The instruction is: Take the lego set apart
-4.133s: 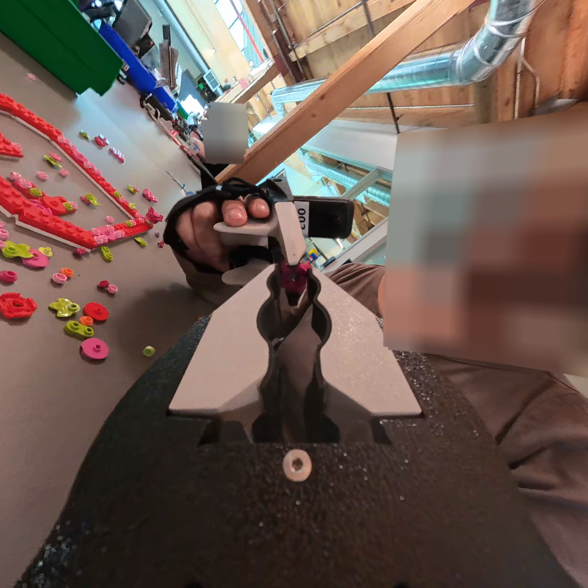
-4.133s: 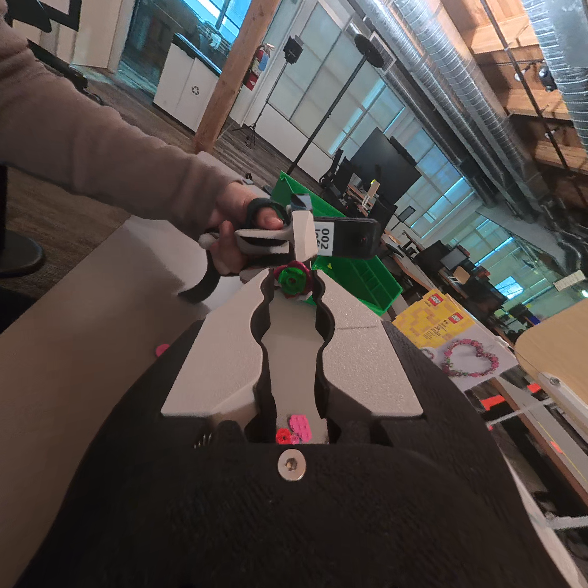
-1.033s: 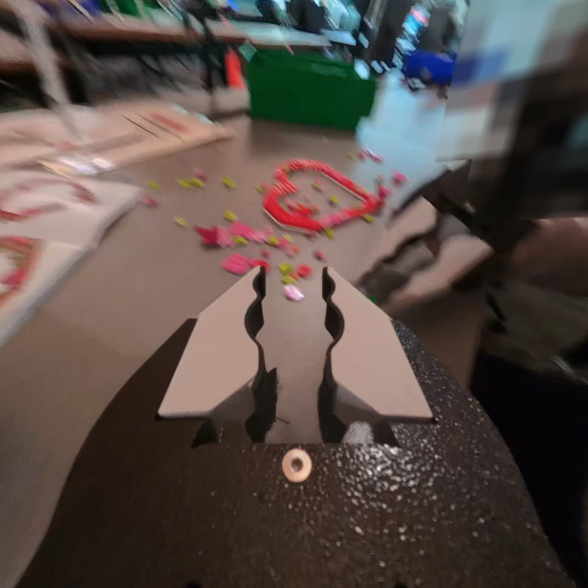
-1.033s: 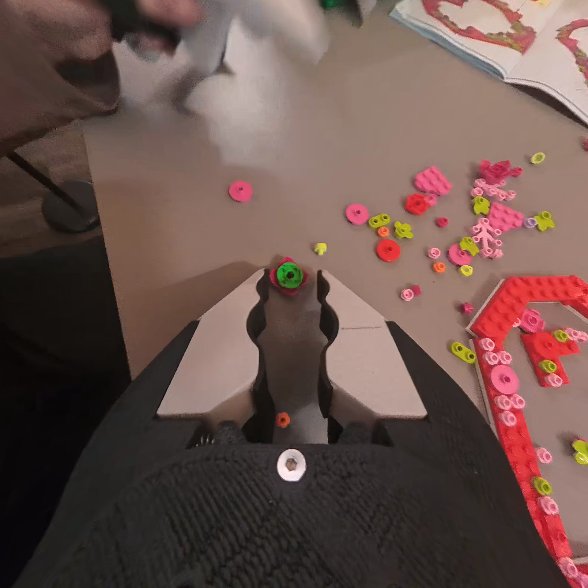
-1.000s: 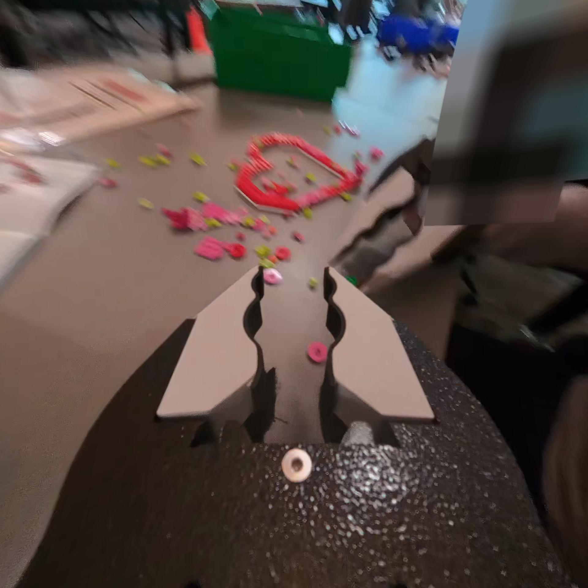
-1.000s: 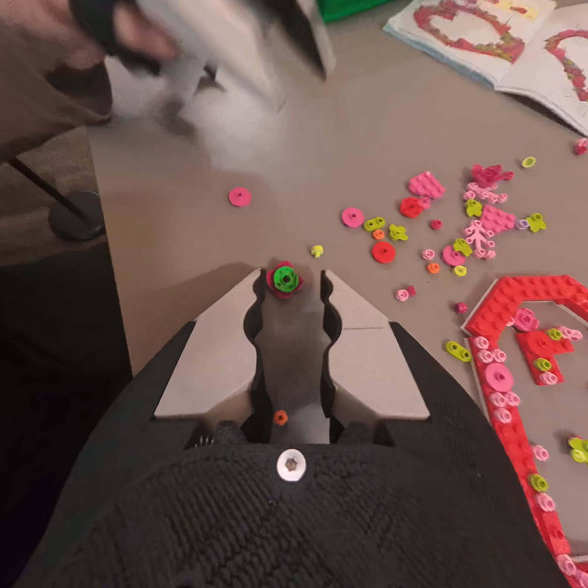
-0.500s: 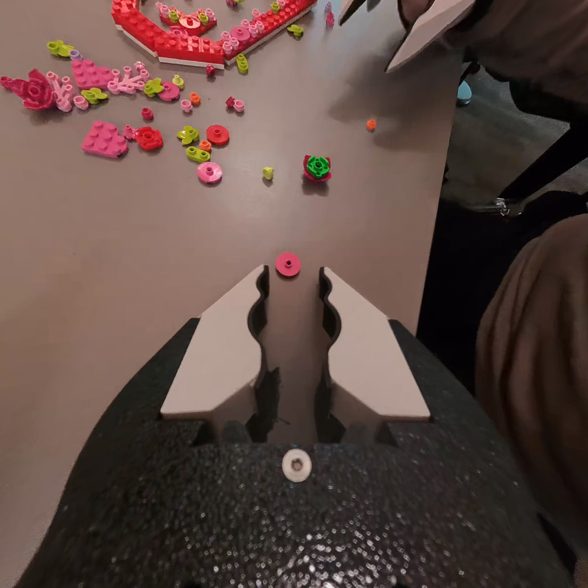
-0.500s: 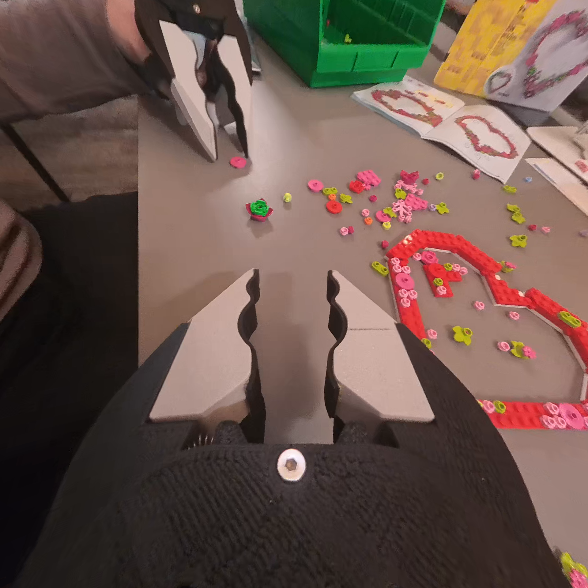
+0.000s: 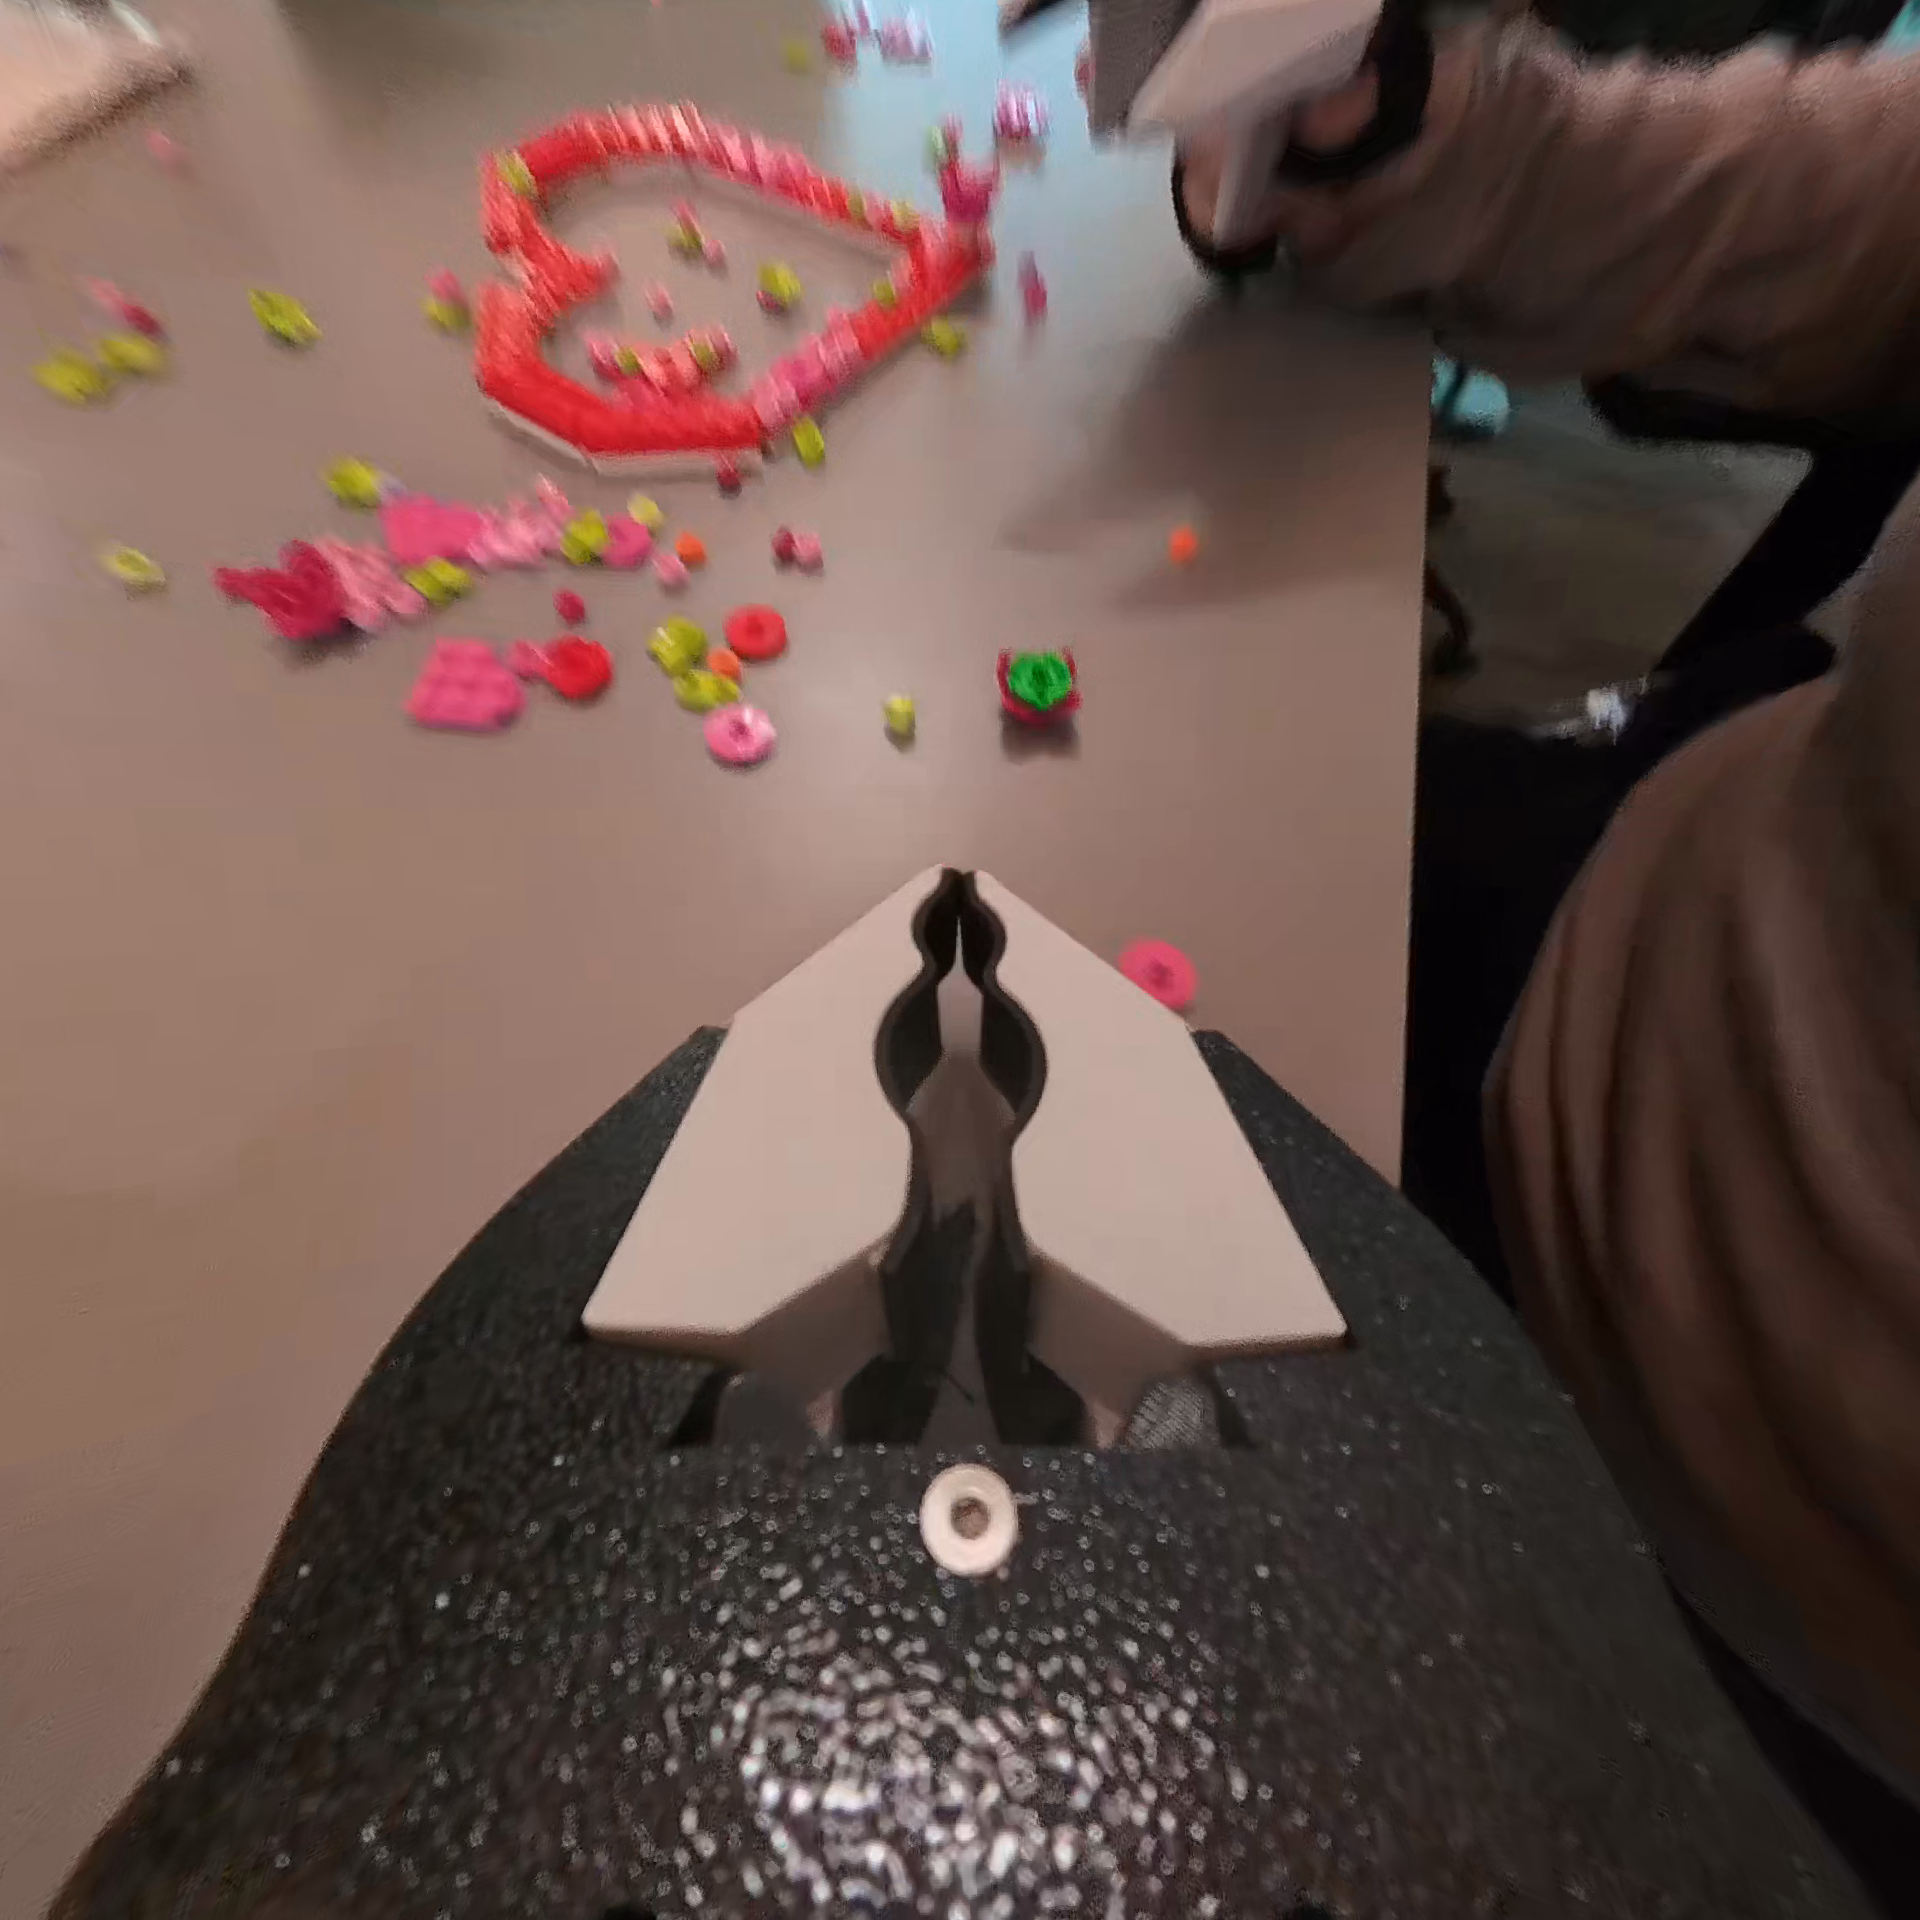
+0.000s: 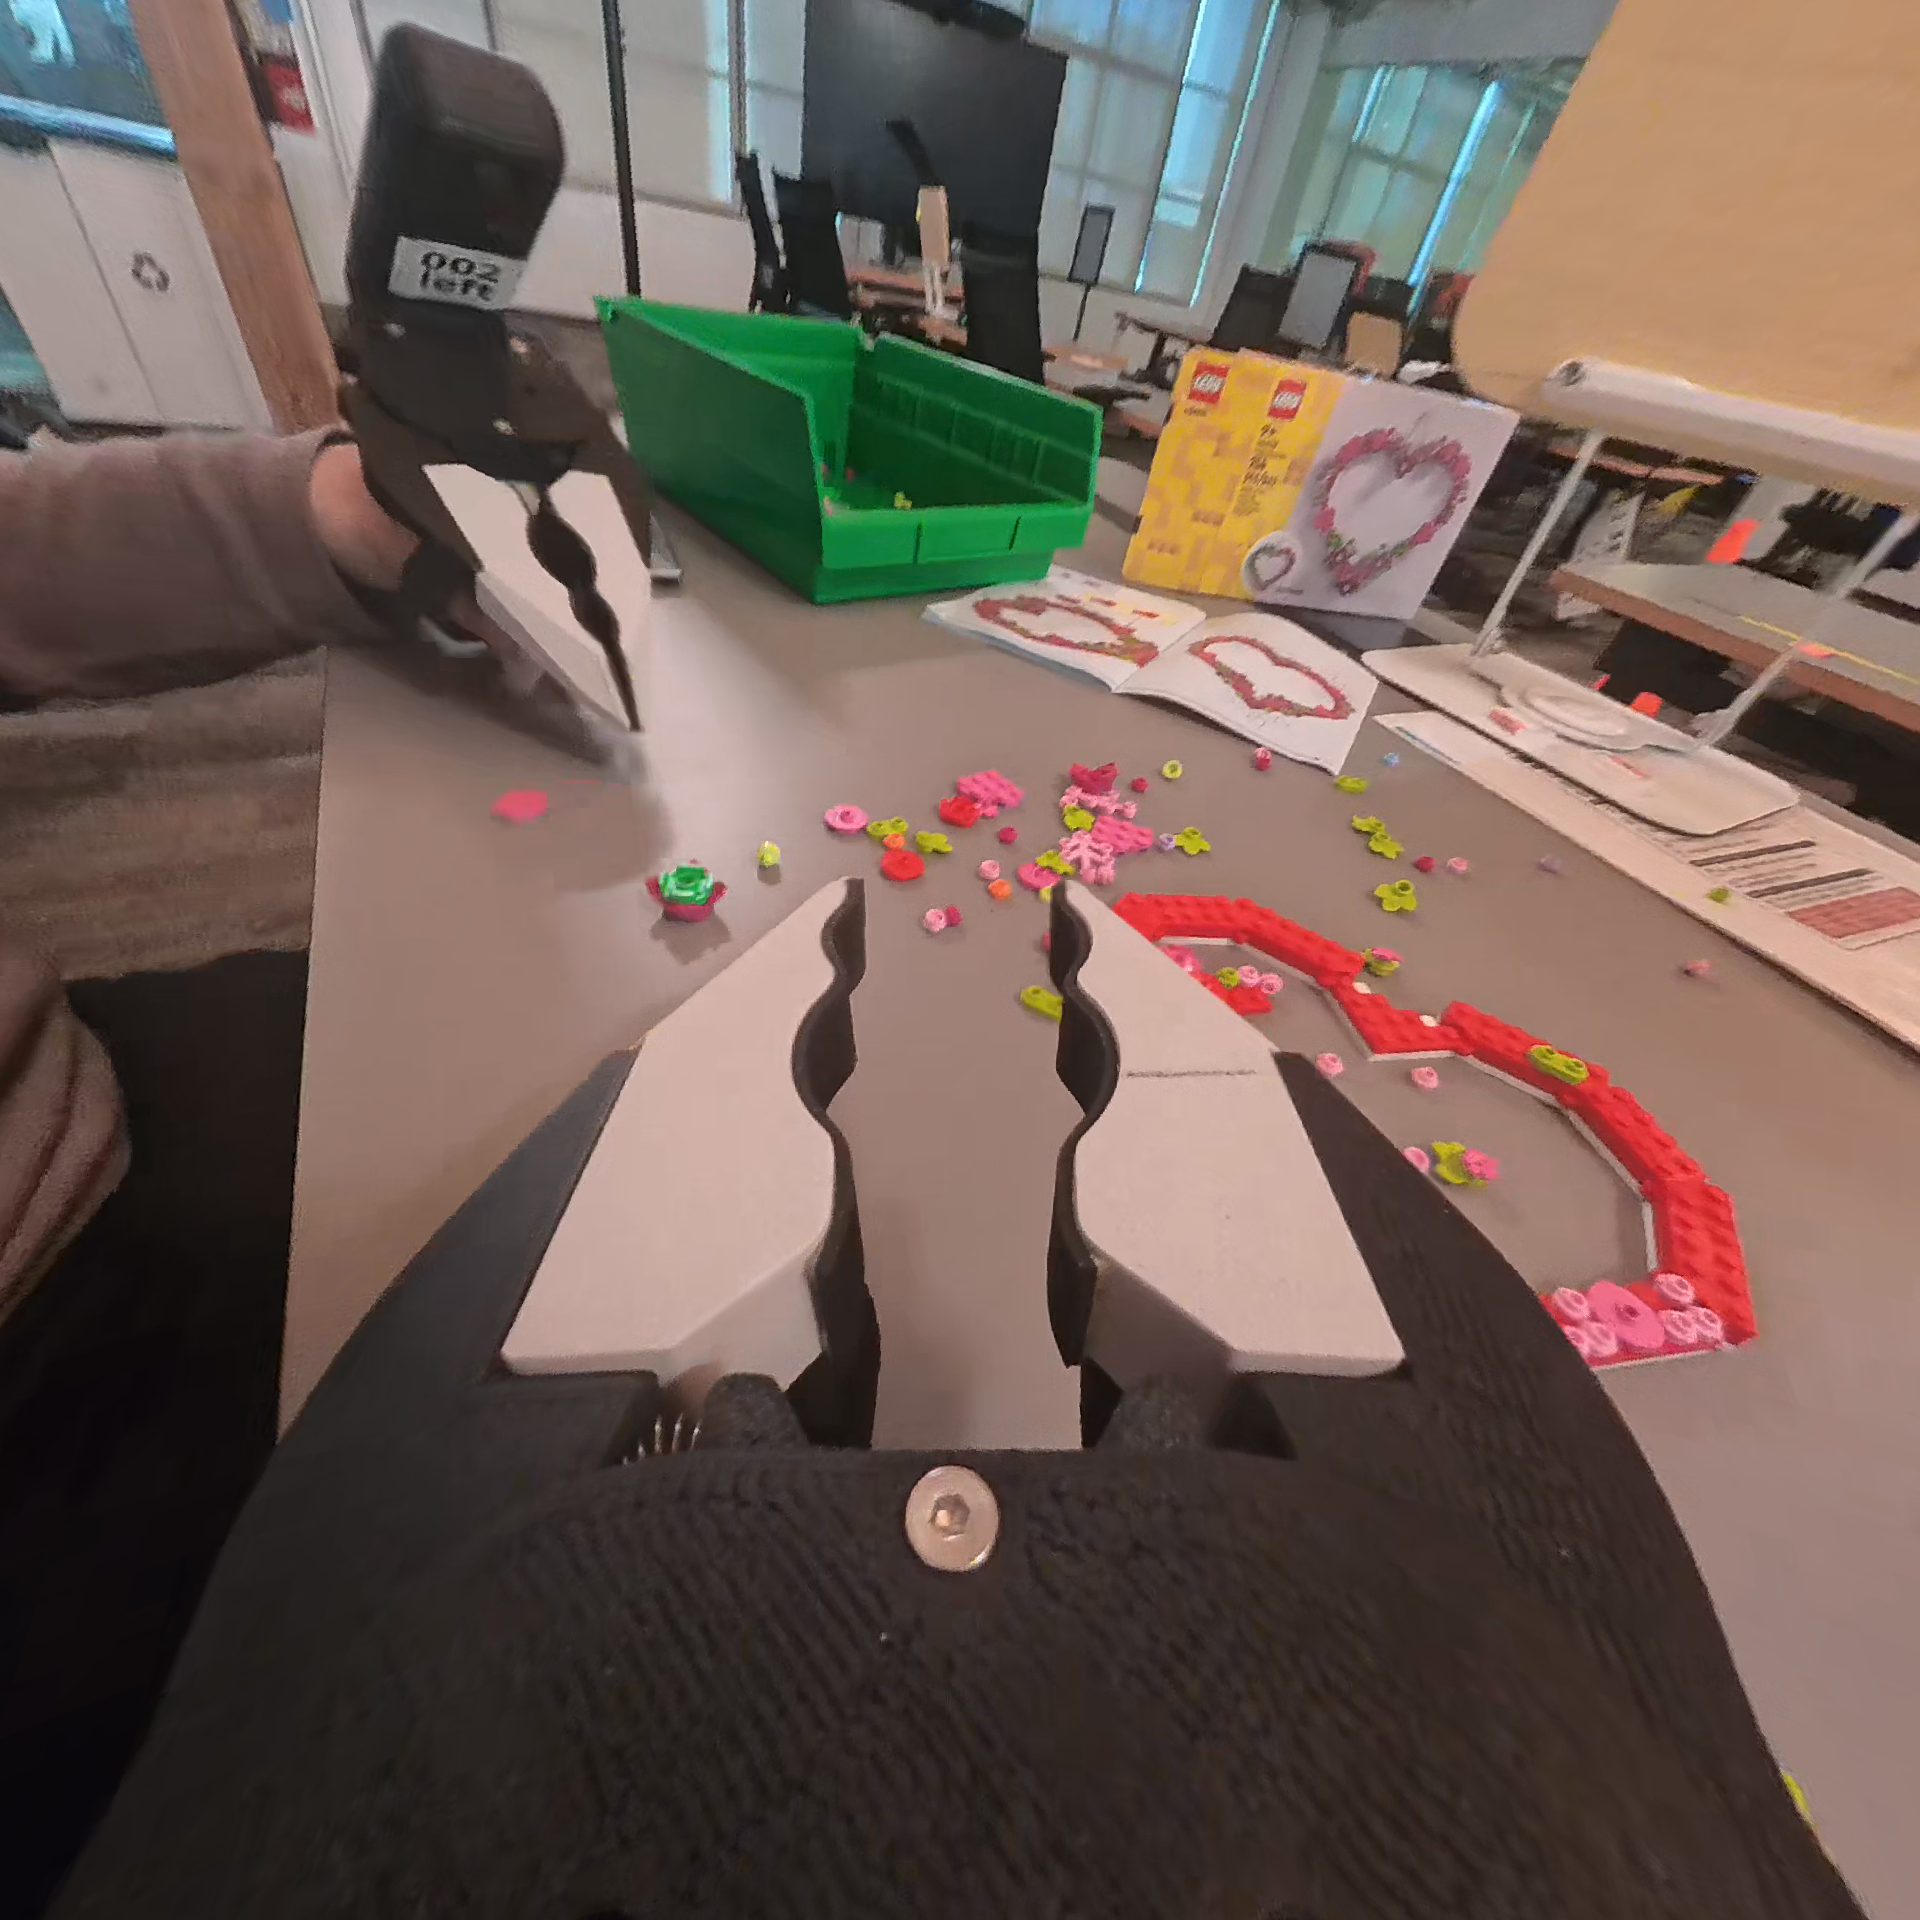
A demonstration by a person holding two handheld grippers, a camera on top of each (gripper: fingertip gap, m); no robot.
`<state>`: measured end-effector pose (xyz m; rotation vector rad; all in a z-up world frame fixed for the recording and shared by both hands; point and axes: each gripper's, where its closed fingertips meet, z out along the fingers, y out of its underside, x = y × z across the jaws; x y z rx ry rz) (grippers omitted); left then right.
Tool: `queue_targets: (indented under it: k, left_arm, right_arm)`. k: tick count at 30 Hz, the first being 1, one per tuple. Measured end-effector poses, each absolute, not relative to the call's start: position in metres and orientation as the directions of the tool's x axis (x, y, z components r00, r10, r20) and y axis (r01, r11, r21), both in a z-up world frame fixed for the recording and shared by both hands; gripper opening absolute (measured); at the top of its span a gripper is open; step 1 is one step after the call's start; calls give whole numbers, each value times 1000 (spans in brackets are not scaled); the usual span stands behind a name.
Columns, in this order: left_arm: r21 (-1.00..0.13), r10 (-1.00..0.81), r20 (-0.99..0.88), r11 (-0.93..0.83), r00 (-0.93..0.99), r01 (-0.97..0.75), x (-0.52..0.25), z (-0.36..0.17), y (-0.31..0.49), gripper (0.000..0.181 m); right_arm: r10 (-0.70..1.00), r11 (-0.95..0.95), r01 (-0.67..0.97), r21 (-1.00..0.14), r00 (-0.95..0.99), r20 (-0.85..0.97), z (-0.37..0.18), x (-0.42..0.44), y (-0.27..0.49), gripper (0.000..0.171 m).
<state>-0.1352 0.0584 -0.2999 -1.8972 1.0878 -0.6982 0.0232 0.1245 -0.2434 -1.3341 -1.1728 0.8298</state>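
Note:
The red heart-shaped lego frame (image 9: 623, 416) lies on the grey table with small pink and lime pieces still on it; it also shows in the right wrist view (image 10: 1496, 1049). A green-and-magenta flower piece (image 9: 1039, 683) (image 10: 686, 891) sits near the table's edge. A pink round disc (image 9: 1156, 971) (image 10: 520, 805) lies just right of my left gripper (image 9: 958, 883), which is shut with nothing seen between its tips and hovers low over the table (image 10: 623, 717). My right gripper (image 10: 956, 904) is open and empty, held above the table between the flower piece and the frame.
Loose pink, red and lime pieces (image 10: 997, 831) are scattered beyond the frame. A green bin (image 10: 852, 447), the set's box (image 10: 1320, 488), an open booklet (image 10: 1153, 649) and a white stand (image 10: 1621, 748) lie farther back. The table edge (image 9: 1413, 831) runs close on my left gripper's right.
My left gripper has shut and shifted left, so the pink disc now lies beside its right finger. My right gripper has tilted up and stays open.

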Motion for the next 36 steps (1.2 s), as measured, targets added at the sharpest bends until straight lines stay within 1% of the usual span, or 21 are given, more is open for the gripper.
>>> queue_targets:
  k: [1,3,5,6,8,9,10,12,14,15,17,20,28,33,36]
  left_arm:
    - [-887,-863,51,-270,502,-375,-141,-284,64,0]
    - [-928,-821,31,-235,571,-288,-160,-248,78,0]
    - [-933,-815,57,-249,577,-260,-173,-229,81,0]
    - [-929,-826,85,-268,558,-255,-173,-227,79,0]
    - [-906,-873,190,-332,449,-261,-158,-232,60,0]
    - [-892,-889,241,-361,389,-272,-148,-238,47,4]
    - [-878,-900,269,-376,342,-298,-138,-245,34,17]
    - [-833,-921,260,-366,292,-414,-127,-271,12,33]
    - [-779,-939,217,-332,268,-533,-123,-298,-2,40]
    - [-771,-947,205,-311,246,-555,-120,-306,-8,41]
    - [-783,-953,209,-296,217,-547,-113,-310,-14,40]
    - [-781,-951,213,-302,222,-547,-110,-316,-14,35]
    - [-762,-970,101,-219,222,-609,-107,-326,-7,13]
    - [-768,-975,51,-175,214,-615,-104,-326,-6,13]
    - [-773,-973,-38,-115,227,-624,-106,-324,0,13]
  right_arm:
    - [951,117,147,-982,269,154,-240,25,126,34]
    - [945,117,111,-987,292,145,-235,29,129,33]
    - [937,130,81,-988,315,149,-231,32,133,33]
    - [931,141,70,-988,330,156,-229,33,135,33]
    - [923,155,58,-986,348,165,-226,35,137,33]
    - [922,157,54,-986,350,166,-226,35,138,33]
    - [923,156,52,-986,349,164,-226,35,138,32]
    - [926,148,50,-988,343,156,-226,34,139,32]
    - [928,145,43,-989,340,151,-225,34,140,32]
    - [928,145,40,-989,341,150,-225,35,140,32]
    - [927,147,36,-988,343,151,-224,35,140,31]
    - [925,154,36,-987,345,157,-224,35,140,30]
    - [926,157,46,-986,341,164,-225,34,138,29]
    - [926,156,46,-987,340,162,-225,34,139,29]
    - [927,155,41,-987,340,160,-225,34,138,28]
